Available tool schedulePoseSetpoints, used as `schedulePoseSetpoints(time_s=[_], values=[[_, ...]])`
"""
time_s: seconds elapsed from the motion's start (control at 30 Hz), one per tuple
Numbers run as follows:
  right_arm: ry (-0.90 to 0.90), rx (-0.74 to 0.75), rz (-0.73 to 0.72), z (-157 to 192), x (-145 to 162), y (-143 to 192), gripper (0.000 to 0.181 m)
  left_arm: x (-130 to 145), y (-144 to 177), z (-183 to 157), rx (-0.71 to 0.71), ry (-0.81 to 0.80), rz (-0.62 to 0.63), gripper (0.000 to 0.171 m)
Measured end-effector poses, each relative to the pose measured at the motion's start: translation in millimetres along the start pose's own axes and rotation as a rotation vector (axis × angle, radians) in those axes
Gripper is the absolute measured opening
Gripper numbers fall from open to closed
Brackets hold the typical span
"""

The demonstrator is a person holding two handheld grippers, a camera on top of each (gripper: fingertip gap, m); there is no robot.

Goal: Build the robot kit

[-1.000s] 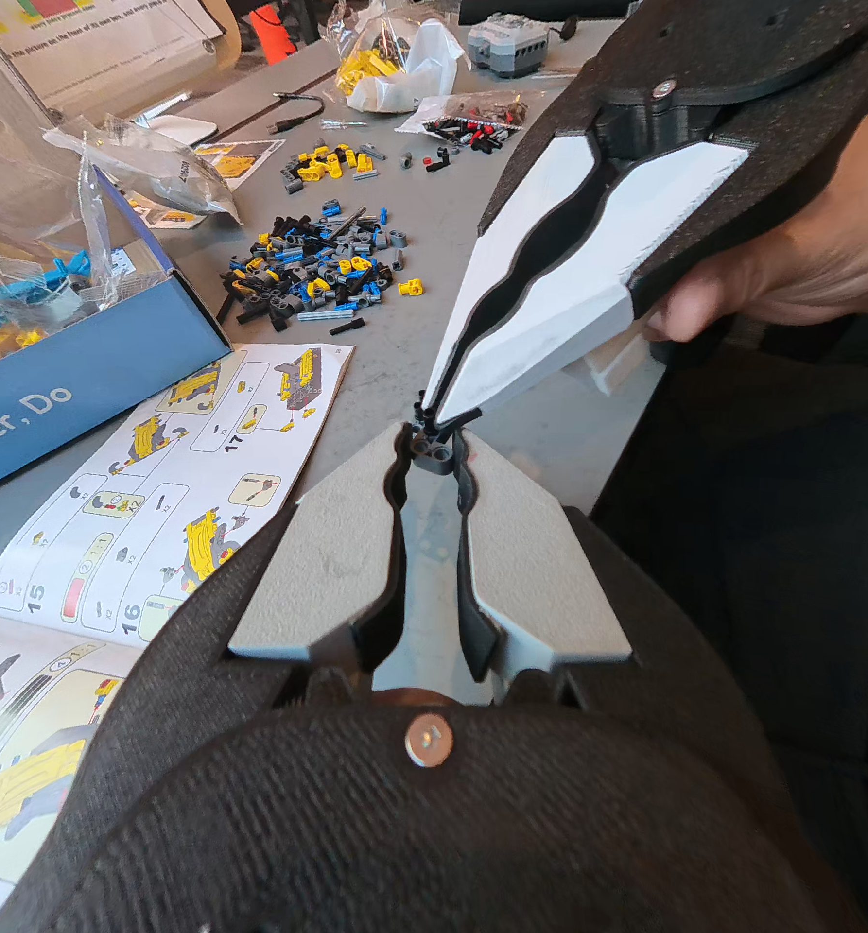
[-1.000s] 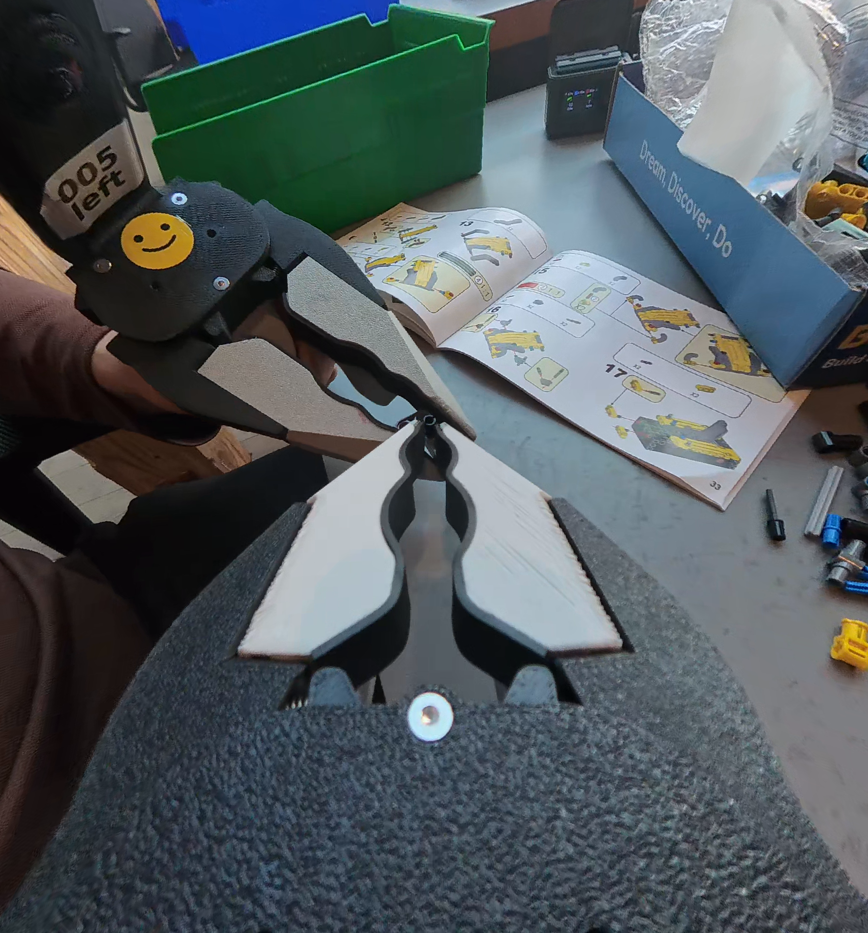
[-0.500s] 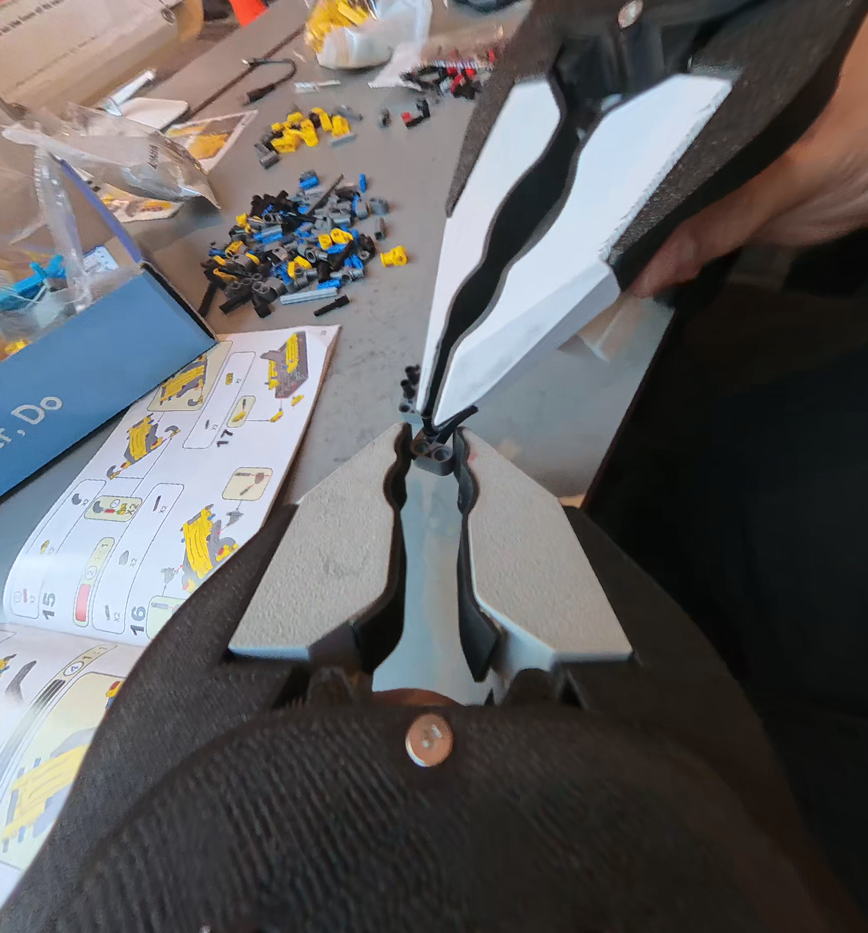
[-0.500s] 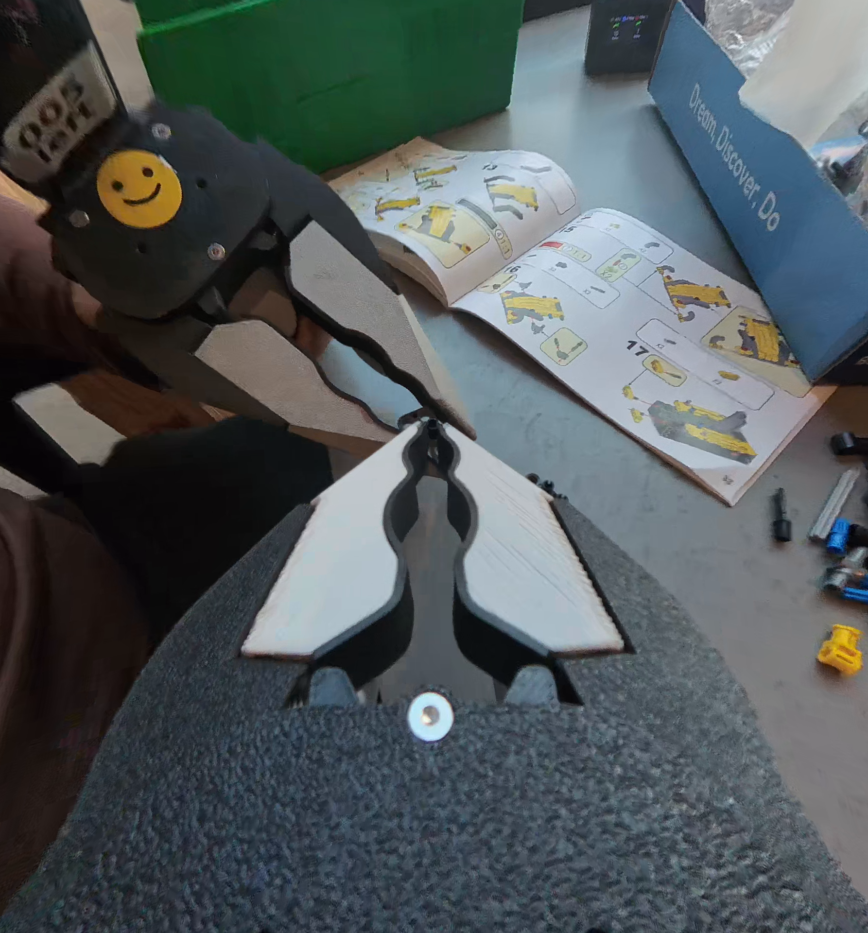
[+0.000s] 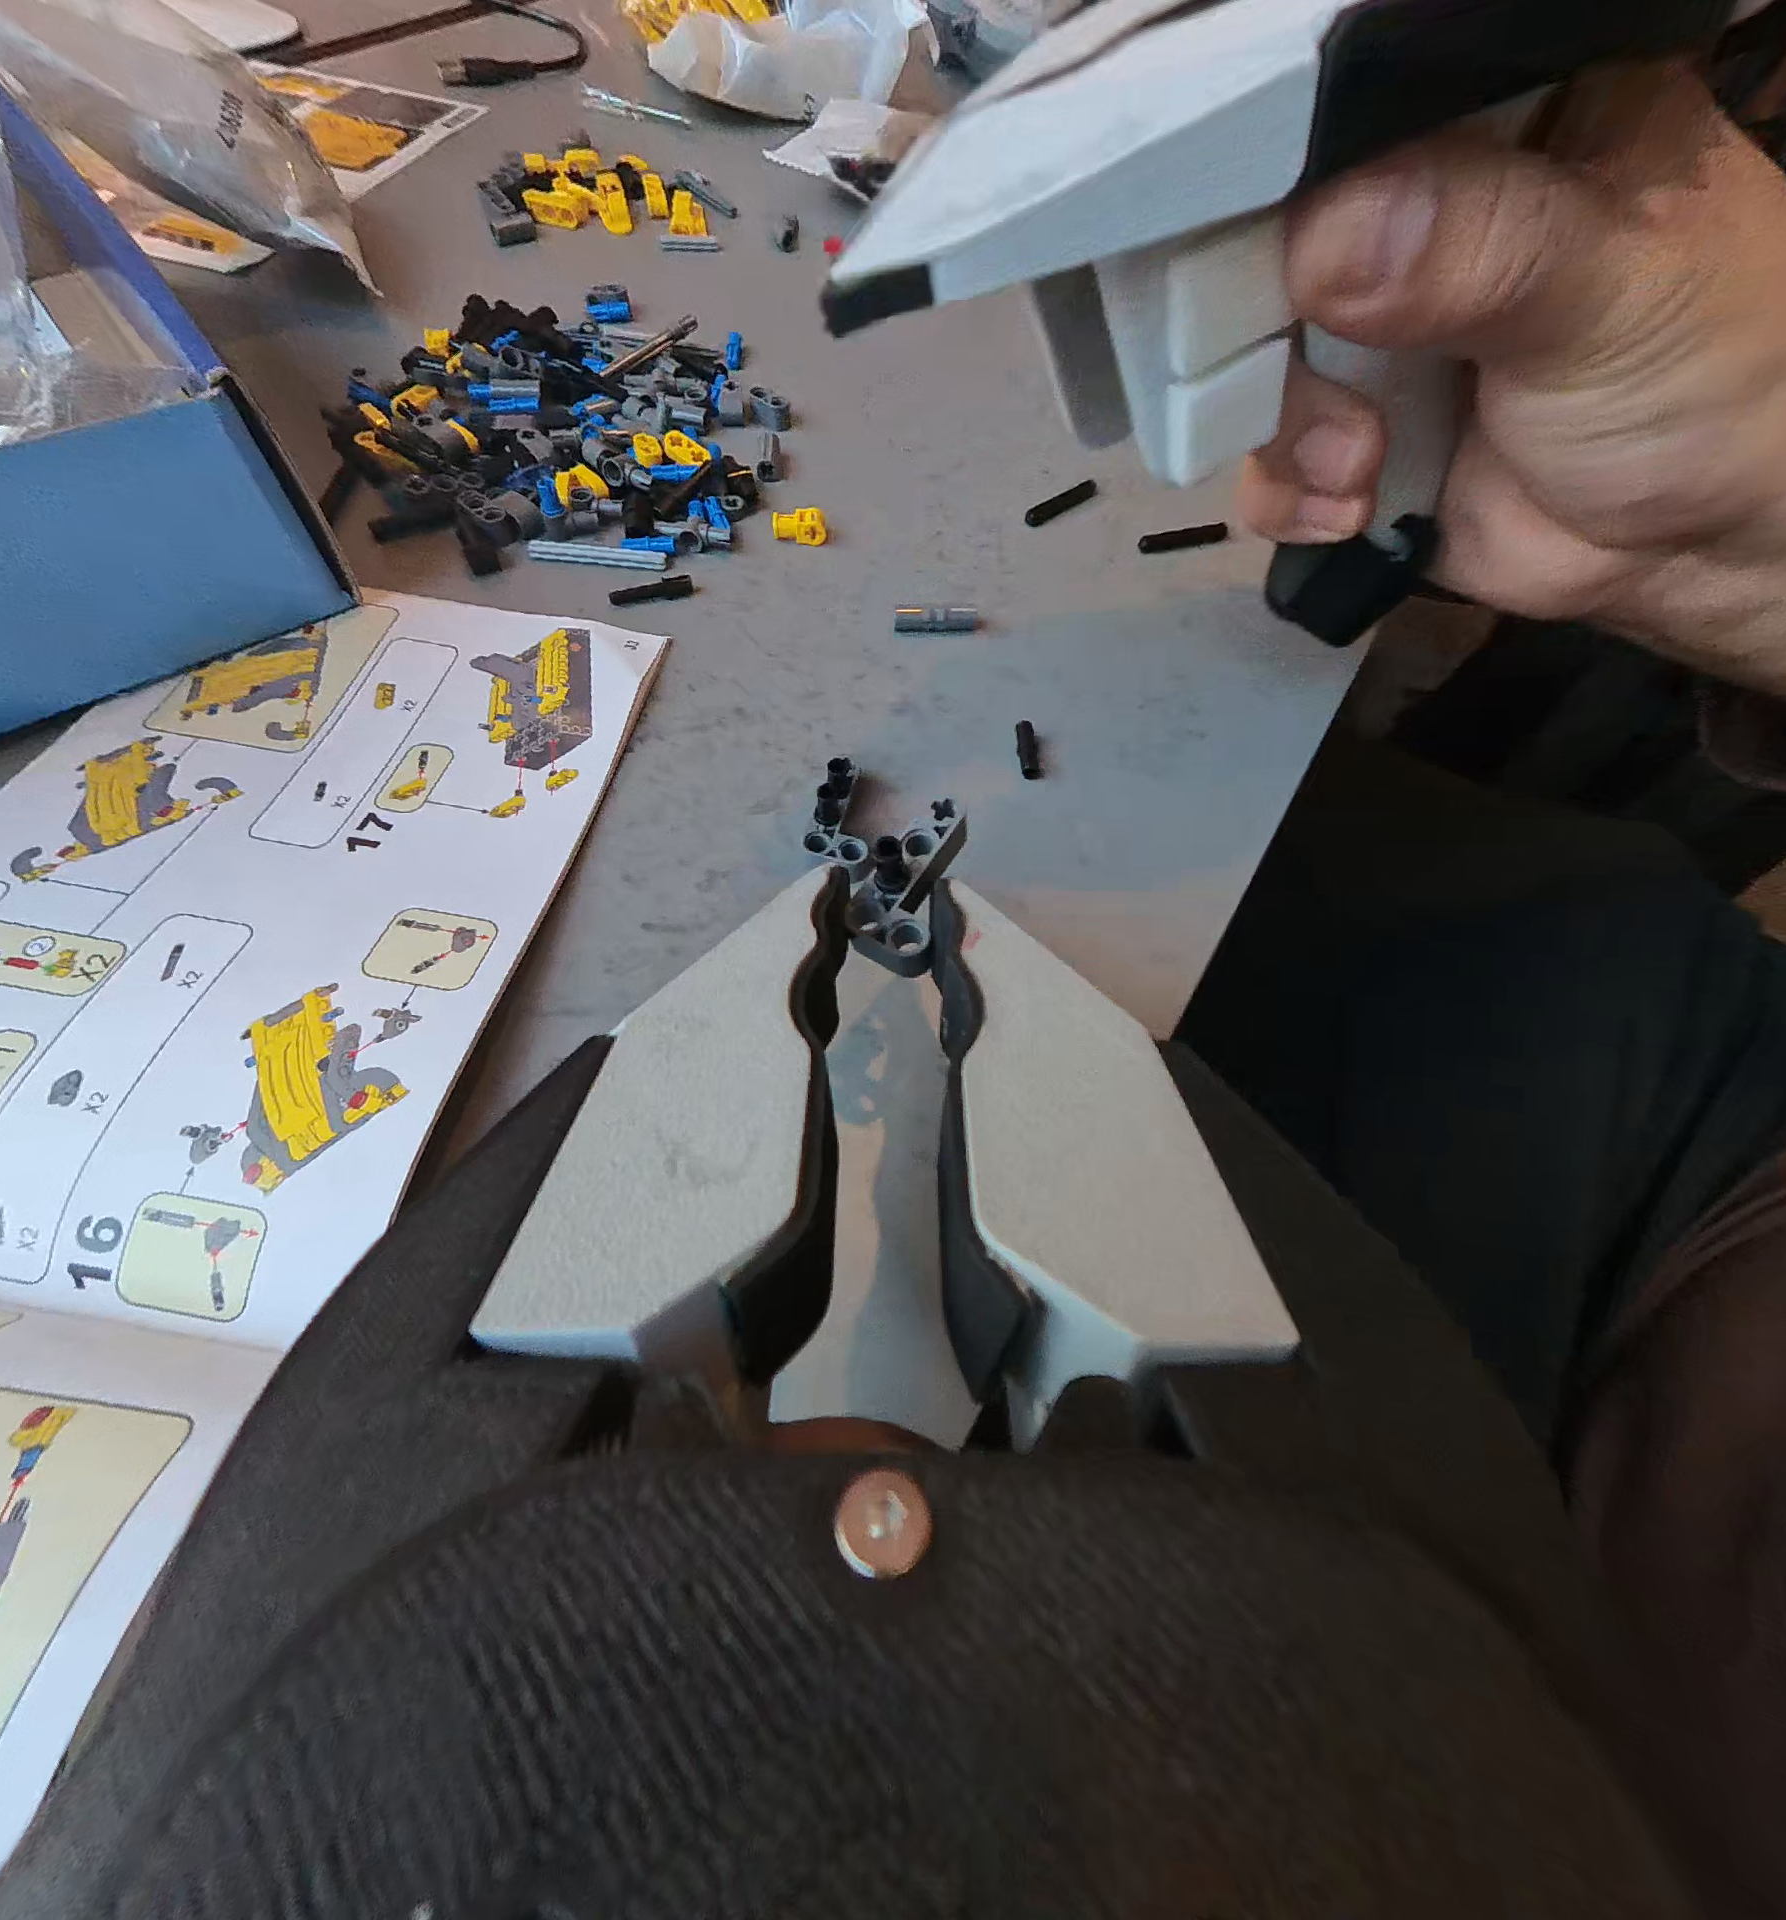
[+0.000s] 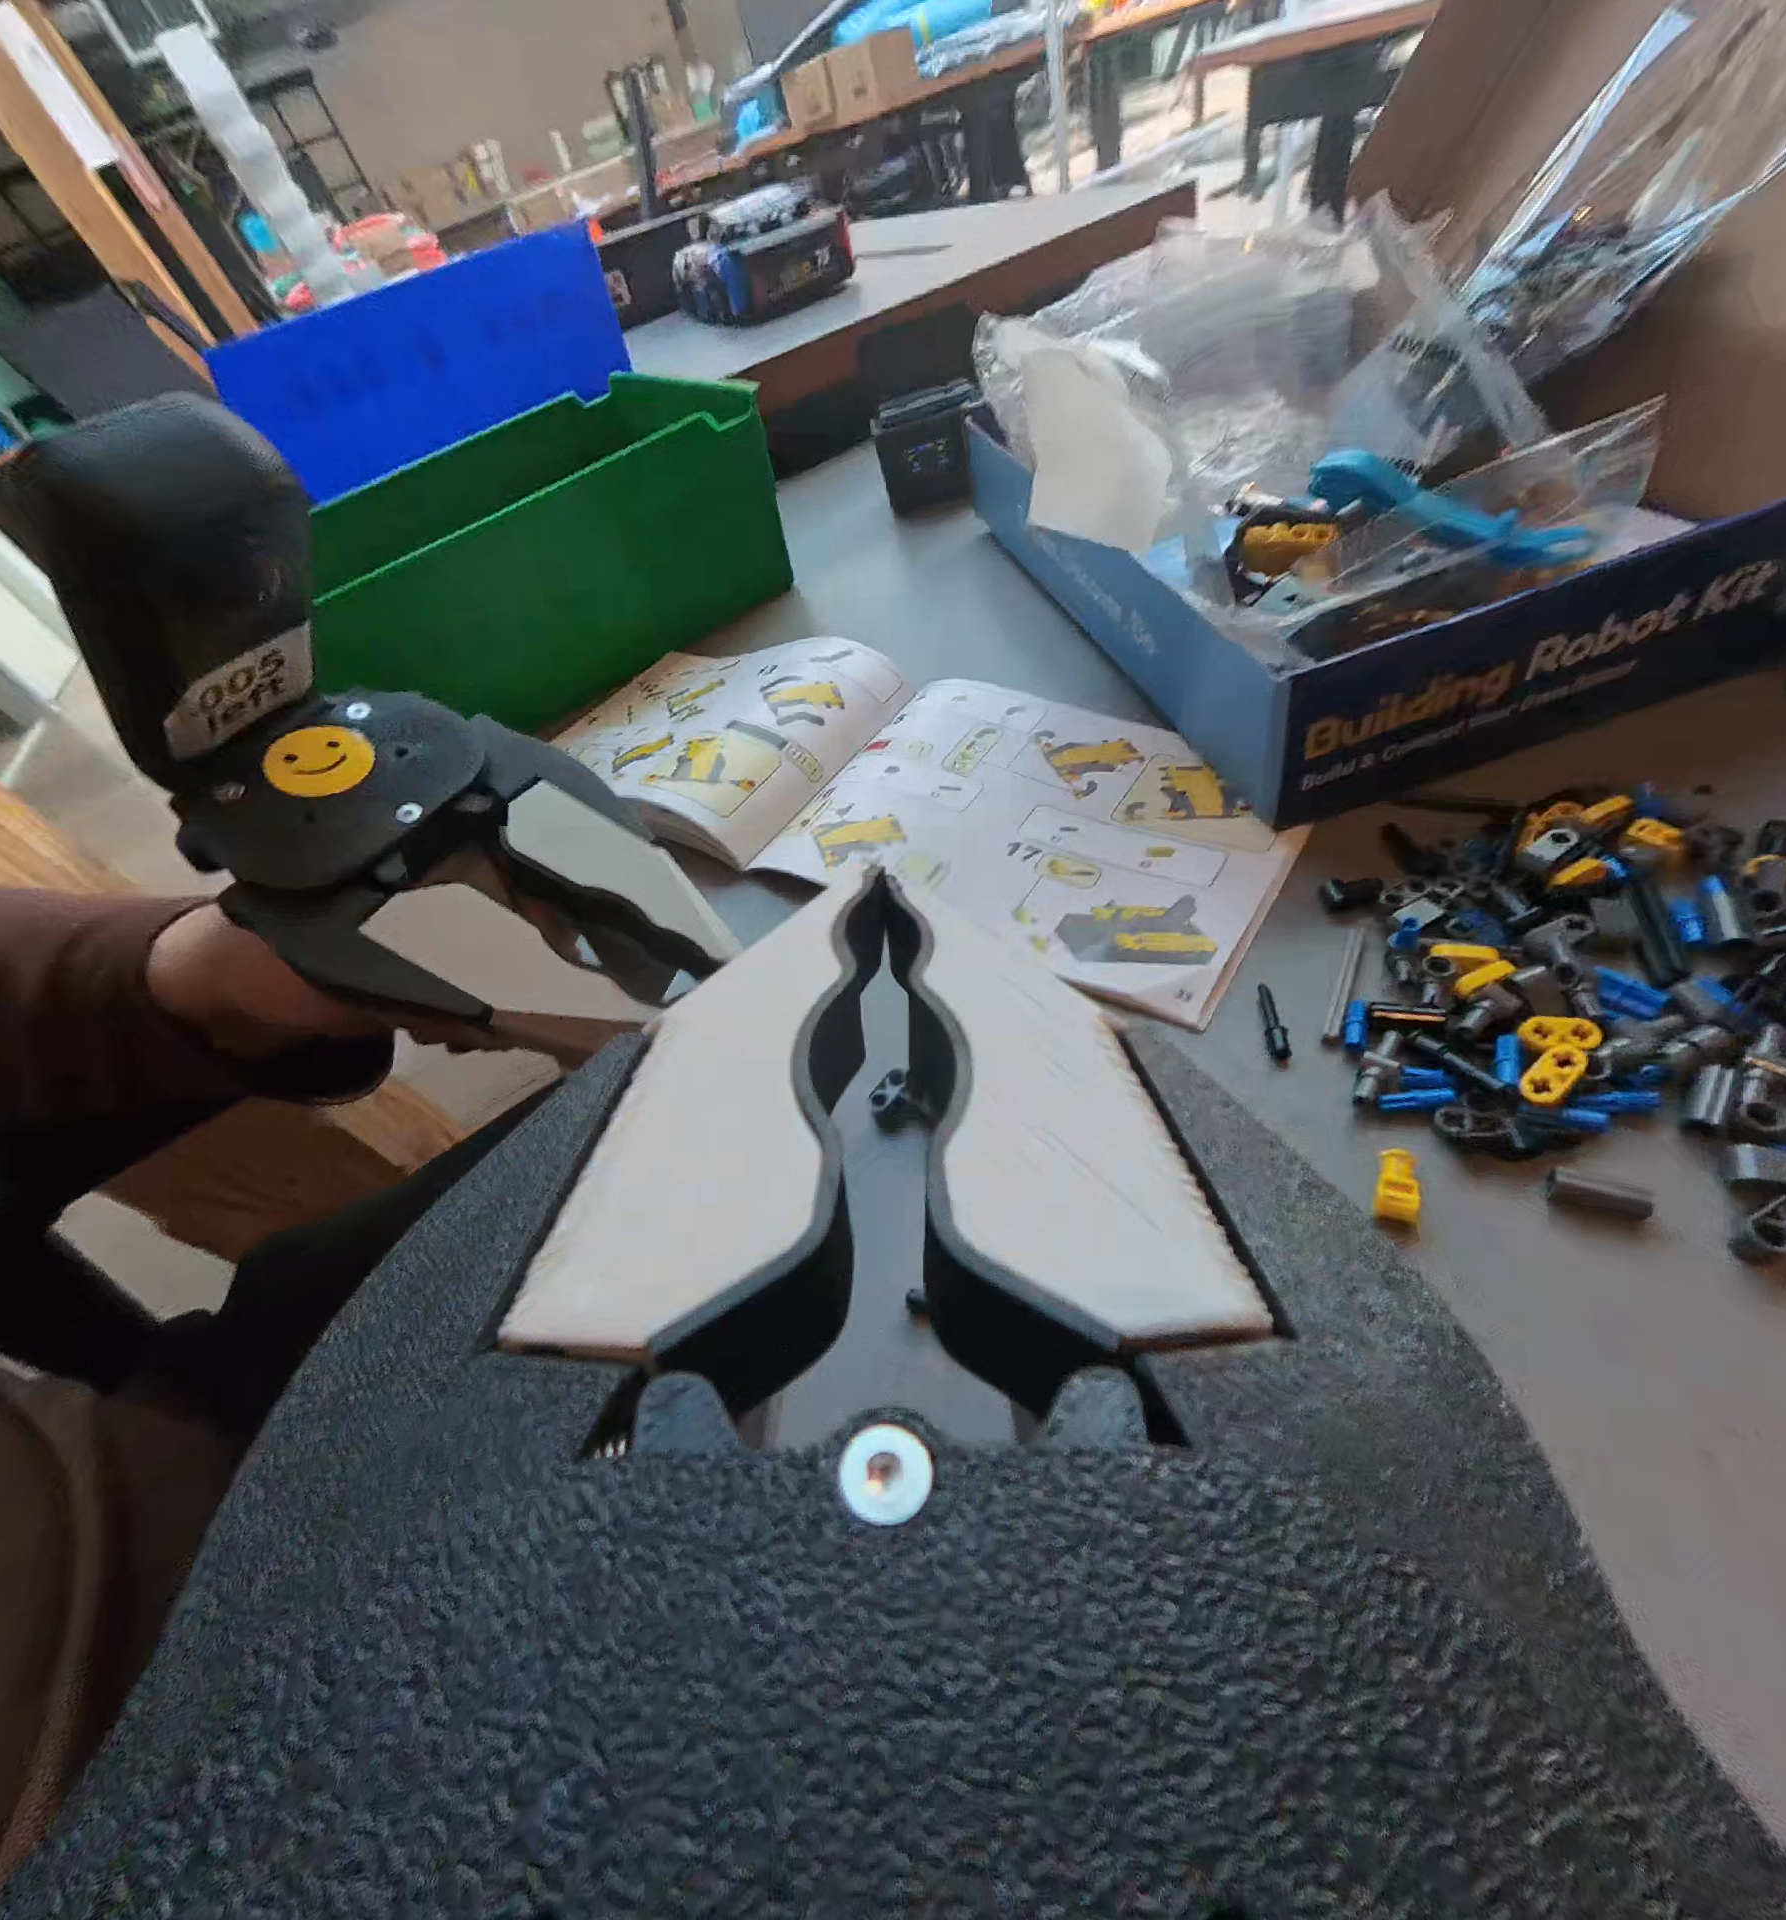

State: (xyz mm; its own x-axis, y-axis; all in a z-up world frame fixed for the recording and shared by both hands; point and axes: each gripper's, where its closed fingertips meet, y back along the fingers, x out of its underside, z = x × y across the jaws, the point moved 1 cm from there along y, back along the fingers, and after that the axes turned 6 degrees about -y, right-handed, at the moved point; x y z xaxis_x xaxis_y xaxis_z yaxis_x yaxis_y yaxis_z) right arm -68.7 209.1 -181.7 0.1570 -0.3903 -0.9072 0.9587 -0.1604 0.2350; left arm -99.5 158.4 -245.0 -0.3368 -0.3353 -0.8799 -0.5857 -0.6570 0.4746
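Note:
My left gripper (image 5: 887, 890) is shut on a small grey and black brick assembly (image 5: 908, 938) and holds it just above the grey table near its front edge. A second small grey piece with black pins (image 5: 833, 821) sits right beside it; I cannot tell whether they are joined. My right gripper (image 6: 878, 883) is shut and empty, with its tips touching. In the left wrist view it (image 5: 868, 301) hangs high at the upper right, well clear of the assembly. In the right wrist view the left gripper (image 6: 328, 790) is at the left, its tips hidden behind my right finger.
A pile of loose blue, yellow, grey and black parts (image 5: 577, 436) lies mid-table, with stray black pins (image 5: 1060, 502) near it. An open instruction booklet (image 5: 245, 883) and a blue kit box (image 5: 89, 520) lie left. A green bin (image 6: 556, 582) stands behind the booklet. My hands' fingertips stand some 8 centimetres from each other.
The right gripper has left the assembly and moved up and away from the left gripper's tips. The left gripper still holds the assembly.

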Motion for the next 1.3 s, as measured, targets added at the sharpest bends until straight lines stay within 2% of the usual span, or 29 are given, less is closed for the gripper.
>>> schedulePoseSetpoints(time_s=[0.1,0.17,0.2,0.3,0.53,0.6,0.67,0.7,0.87,1.07,1.3], values=[[0.023,-0.088,0.082,19,18,-4,0.001,0,0,0,-0.004,-0.009,-0.001,0.012],[0.054,-0.117,0.175,32,33,-14,0.019,1,-2,-1,-0.019,-0.039,0.009,0.013],[0.072,-0.122,0.201,36,38,-19,0.021,1,-2,-2,-0.024,-0.052,0.011,0.013],[0.111,-0.129,0.263,41,54,-29,0.012,0,-1,-2,-0.037,-0.072,0.003,0.013],[0.136,-0.14,0.289,42,60,-33,0.003,3,-2,-4,-0.04,-0.097,0.021,0.013],[0.211,-0.111,0.272,42,59,-33,0.001,3,-2,-4,-0.04,-0.103,0.021,0.013],[0.316,-0.042,0.2,44,50,-35,0.0,-3,0,-2,-0.045,-0.077,-0.02,0.013],[0.311,-0.027,0.16,45,44,-36,0.0,-6,2,1,-0.045,-0.043,-0.048,0.012],[0.142,-0.039,0.001,48,20,-33,0.0,-31,10,4,0.059,0.157,-0.216,0.013],[-0.05,-0.105,-0.072,49,10,-31,0.0,-40,15,2,0.178,0.313,-0.29,0.012],[-0.133,-0.124,-0.095,45,9,-33,0.0,-39,14,8,0.094,0.224,-0.264,0.012]])
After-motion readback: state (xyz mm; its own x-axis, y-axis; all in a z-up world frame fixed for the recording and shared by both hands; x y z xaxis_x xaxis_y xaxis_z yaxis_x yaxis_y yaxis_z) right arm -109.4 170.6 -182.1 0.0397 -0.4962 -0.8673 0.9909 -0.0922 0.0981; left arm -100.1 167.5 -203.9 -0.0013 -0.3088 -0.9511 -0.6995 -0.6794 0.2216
